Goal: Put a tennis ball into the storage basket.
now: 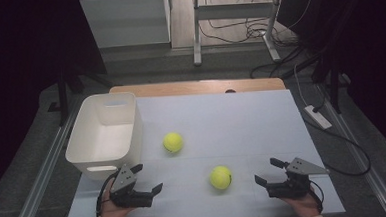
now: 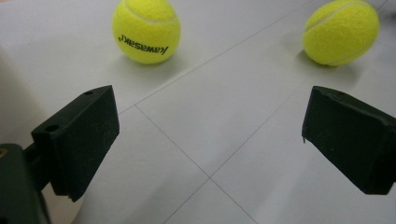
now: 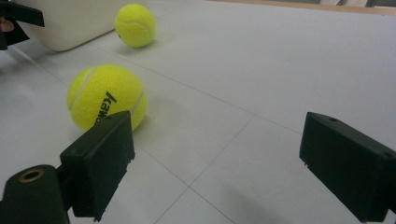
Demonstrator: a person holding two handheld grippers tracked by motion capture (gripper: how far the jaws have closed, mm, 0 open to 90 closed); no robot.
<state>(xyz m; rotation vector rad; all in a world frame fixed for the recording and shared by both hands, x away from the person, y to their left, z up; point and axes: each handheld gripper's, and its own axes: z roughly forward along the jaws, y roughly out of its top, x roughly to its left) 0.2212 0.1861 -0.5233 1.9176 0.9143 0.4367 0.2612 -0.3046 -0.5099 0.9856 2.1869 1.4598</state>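
Two yellow tennis balls lie on the white table sheet. The far ball [image 1: 173, 142] [image 2: 146, 31] [image 3: 135, 25] rests near the middle, close to the white bin [image 1: 104, 133]. The near ball [image 1: 220, 177] [image 2: 341, 31] [image 3: 105, 98] sits toward the front, between my two hands. My left gripper [image 1: 148, 178] [image 2: 210, 140] is low at the front left, jaws wide open and empty, pointing toward the balls. At the front right, my right gripper [image 1: 268, 170] [image 3: 215, 168] is open and empty too, just right of the near ball.
The white bin [image 3: 70, 28] stands empty at the table's left side. A wooden strip [image 1: 197, 86] edges the far side of the sheet. Cables and a power strip [image 1: 317, 116] lie on the floor to the right.
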